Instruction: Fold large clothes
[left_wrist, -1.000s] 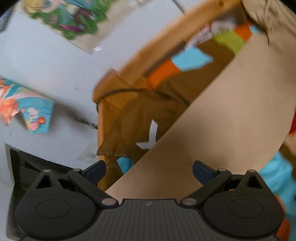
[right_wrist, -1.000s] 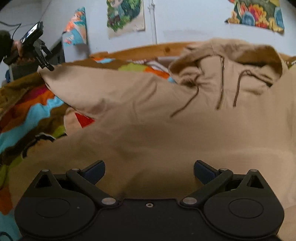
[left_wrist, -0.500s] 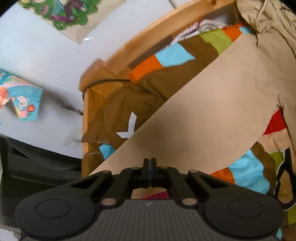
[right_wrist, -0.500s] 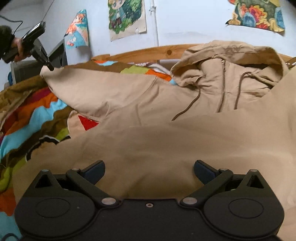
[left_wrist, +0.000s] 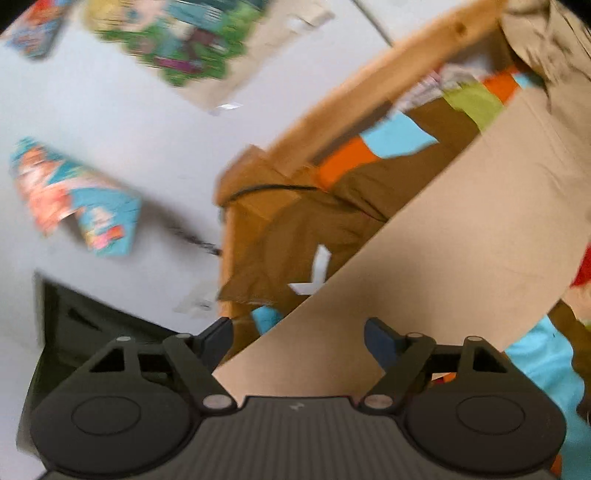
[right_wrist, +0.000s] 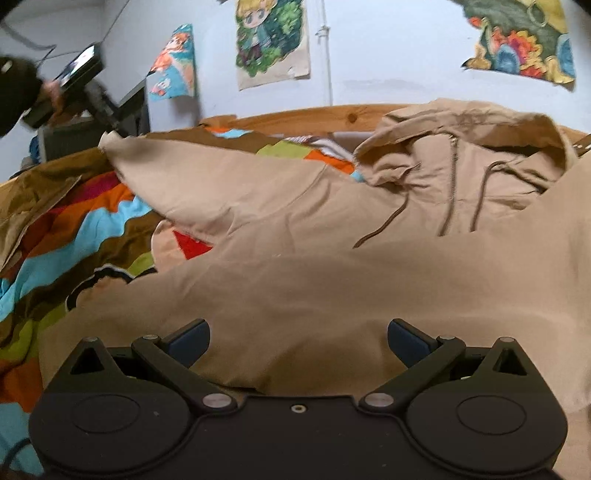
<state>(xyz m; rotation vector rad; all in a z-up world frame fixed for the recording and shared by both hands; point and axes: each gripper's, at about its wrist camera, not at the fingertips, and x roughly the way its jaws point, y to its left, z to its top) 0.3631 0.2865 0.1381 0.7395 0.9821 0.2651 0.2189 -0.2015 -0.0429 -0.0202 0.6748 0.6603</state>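
— Posters (right_wrist: 272, 40) hang on the pale wall behind a wooden bed frame (right_wrist: 306, 115), and a patchwork bedspread (right_wrist: 74, 236) in brown, orange, turquoise and lime covers the bed. Where is the garment?

— Spread across that bedspread: a beige zip hoodie (right_wrist: 332, 280), lying ahead of the right claw (right_wrist: 298, 341), its hem just under the claw's tips. Its hood (right_wrist: 465, 147) sits far ahead and to the right, against the frame, with brown drawstrings (right_wrist: 384, 221) trailing toward the claw.

— And the right claw's fingers?

— Spread wide, released, gripping nothing; cloth shows between them.

— What about the sleeve?

— One beige sleeve (right_wrist: 207, 184) stretches out ahead and to the left. Its cuff end is lifted beside the left claw (left_wrist: 298, 338), which appears far to the left in the right wrist view, in a person's hand (right_wrist: 51, 92).

— Is the left claw clamped on it?

— No. In the left wrist view its blue-tipped fingers (left_wrist: 380, 338) stand apart, released, with the sleeve's end lying between and just beyond them. That view is blurred; the bed's brown corner (left_wrist: 280, 236) lies ahead to the left.
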